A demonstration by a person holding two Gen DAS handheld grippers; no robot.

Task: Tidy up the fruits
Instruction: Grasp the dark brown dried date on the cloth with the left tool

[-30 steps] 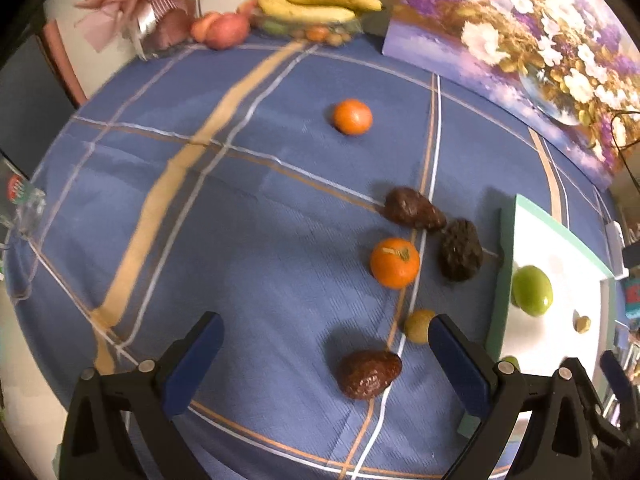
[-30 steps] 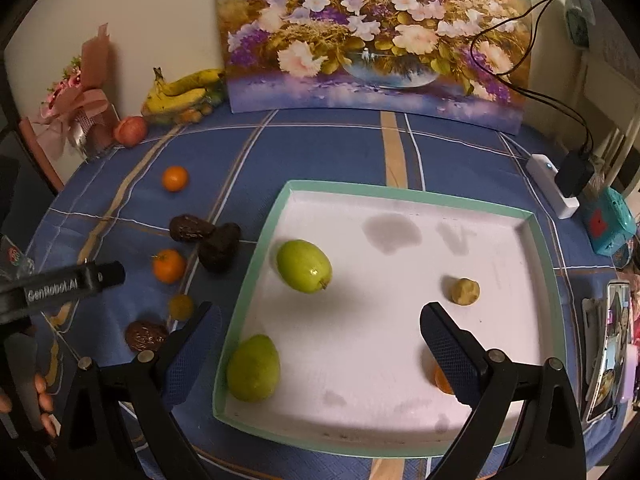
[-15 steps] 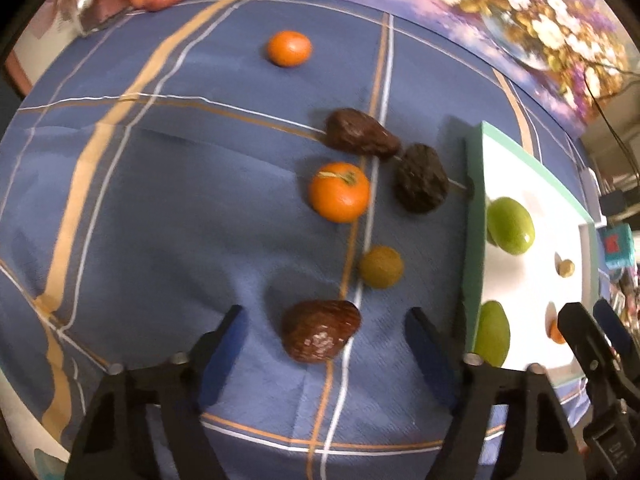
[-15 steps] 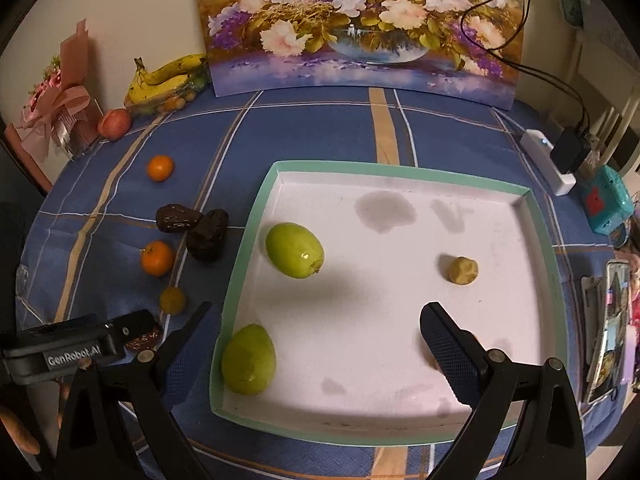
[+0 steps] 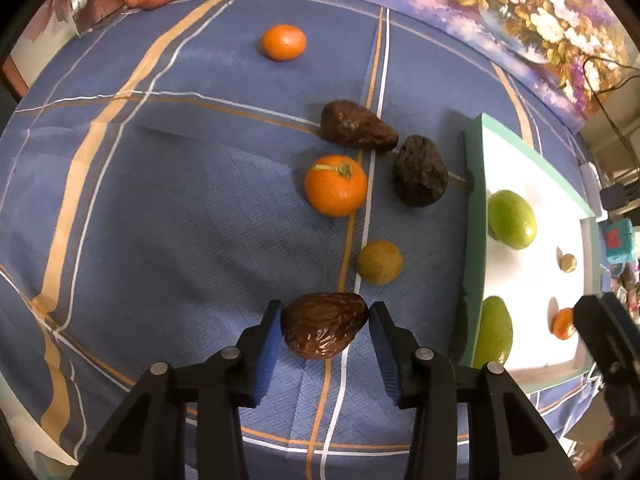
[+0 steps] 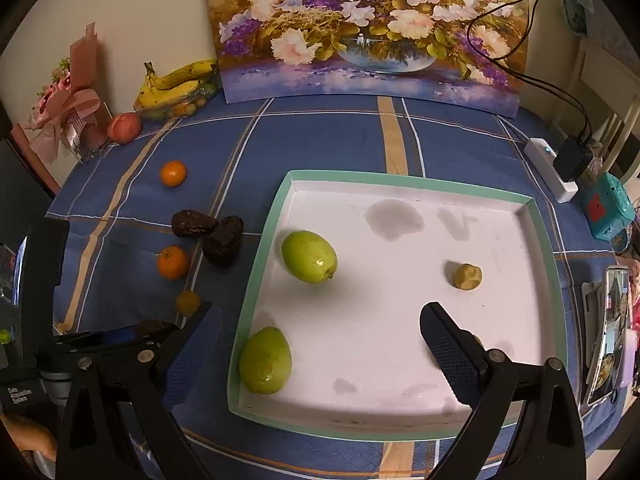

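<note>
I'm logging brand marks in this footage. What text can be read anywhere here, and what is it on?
White print on the black device body at lower left of the right wrist view: a few small lines, too blurred to read for certain.
Phone screen at the right edge: too small to read.
Fruit, tray and painting: no text.

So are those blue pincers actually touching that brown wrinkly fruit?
Cannot tell. In the left wrist view the left gripper is closing around the brown fruit; the left pad seems against it, while a thin gap may remain at the right pad.
</note>
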